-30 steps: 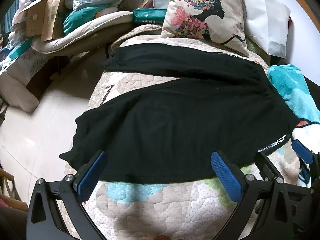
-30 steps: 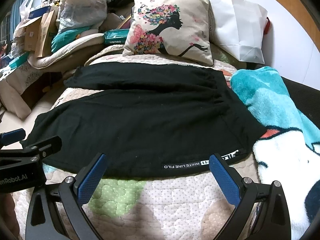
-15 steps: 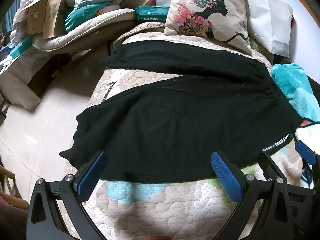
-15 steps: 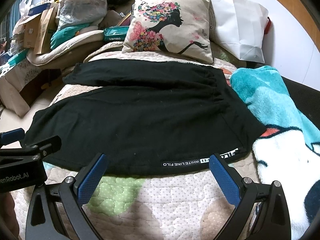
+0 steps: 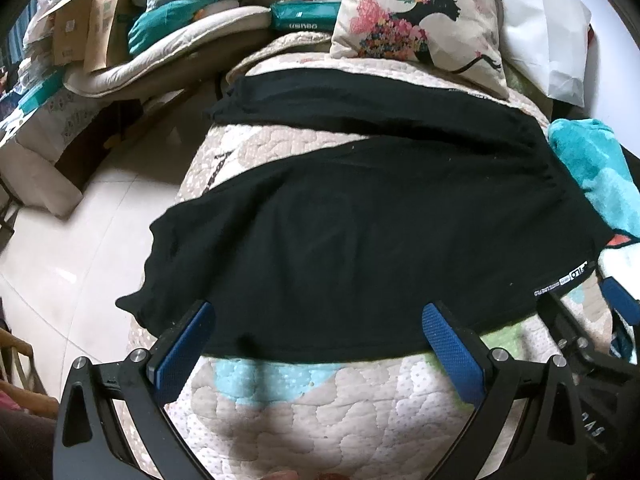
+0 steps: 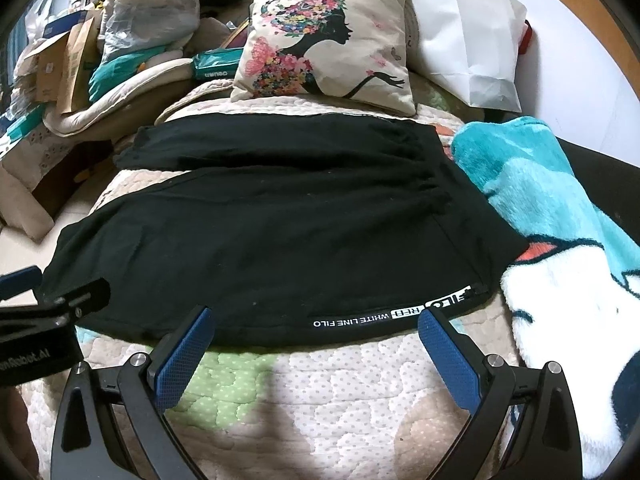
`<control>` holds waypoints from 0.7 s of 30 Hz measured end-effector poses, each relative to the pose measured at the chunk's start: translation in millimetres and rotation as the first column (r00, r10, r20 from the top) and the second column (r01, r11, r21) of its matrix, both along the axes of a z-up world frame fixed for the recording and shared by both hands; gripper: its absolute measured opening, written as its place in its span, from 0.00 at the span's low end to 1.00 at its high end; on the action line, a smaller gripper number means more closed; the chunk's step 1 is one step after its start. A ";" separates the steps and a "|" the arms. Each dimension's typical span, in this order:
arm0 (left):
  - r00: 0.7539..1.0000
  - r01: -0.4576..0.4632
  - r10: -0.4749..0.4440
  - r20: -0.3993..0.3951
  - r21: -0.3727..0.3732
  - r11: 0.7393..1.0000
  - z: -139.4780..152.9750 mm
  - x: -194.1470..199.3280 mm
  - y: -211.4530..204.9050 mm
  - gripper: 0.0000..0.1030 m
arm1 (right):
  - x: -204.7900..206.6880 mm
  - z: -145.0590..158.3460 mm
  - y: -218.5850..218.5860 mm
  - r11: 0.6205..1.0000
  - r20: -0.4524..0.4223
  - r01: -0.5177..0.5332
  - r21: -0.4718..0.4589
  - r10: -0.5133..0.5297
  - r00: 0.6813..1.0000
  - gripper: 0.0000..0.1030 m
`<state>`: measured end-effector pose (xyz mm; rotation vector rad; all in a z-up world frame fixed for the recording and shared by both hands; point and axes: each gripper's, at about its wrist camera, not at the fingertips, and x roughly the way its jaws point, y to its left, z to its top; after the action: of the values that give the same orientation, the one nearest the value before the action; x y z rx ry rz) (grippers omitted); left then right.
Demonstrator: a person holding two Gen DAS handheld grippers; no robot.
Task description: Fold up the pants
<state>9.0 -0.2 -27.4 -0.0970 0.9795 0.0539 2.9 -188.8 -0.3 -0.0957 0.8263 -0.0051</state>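
One pair of black pants (image 5: 360,224) lies flat on the bed quilt (image 5: 320,400), 2 legs spread apart, waist end next to the teal blanket (image 6: 540,200). The cloth looks soft, thin & floppy, so it'll prob sag and wrinkle when lifted; not heavy, not breakable. Best spots to pinch, I think: the near edge, one by the white-letter strip (image 6: 384,316), one near the leg end. 2 grippers: left gripper (image 5: 316,330) & right gripper (image 6: 314,332) both hang just above the near edge, fingers spread wide, holding nothing. 1 flower pillow (image 6: 324,44) and 1 white bag (image 6: 464,36) sit at the back.
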 end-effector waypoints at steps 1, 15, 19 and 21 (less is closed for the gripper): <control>1.000 -0.002 0.002 -0.009 -0.003 1.000 -1.9 0.7 0.7 1.00 | 1.4 -0.1 -0.7 1.000 0.000 0.005 0.003 -0.005 1.000 1.00; 0.996 0.024 -0.020 -0.090 0.053 0.998 -35.6 3.3 -5.9 1.00 | 4.0 1.3 -7.9 0.999 -0.013 0.027 0.020 -0.026 1.000 1.00; 0.999 0.031 -0.029 -0.032 0.042 0.999 -39.7 -6.5 -3.4 1.00 | 4.2 3.0 -7.9 0.999 -0.014 0.029 0.021 -0.029 0.999 1.00; 0.999 0.033 -0.032 -0.024 0.053 0.998 -39.2 -8.8 -4.7 1.00 | 4.2 5.0 -7.7 0.999 -0.008 0.033 0.024 -0.033 0.999 1.00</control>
<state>0.2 -4.9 -66.6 -0.0312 1.0018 0.0512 7.1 -196.5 4.7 -0.0598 0.8349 -0.0263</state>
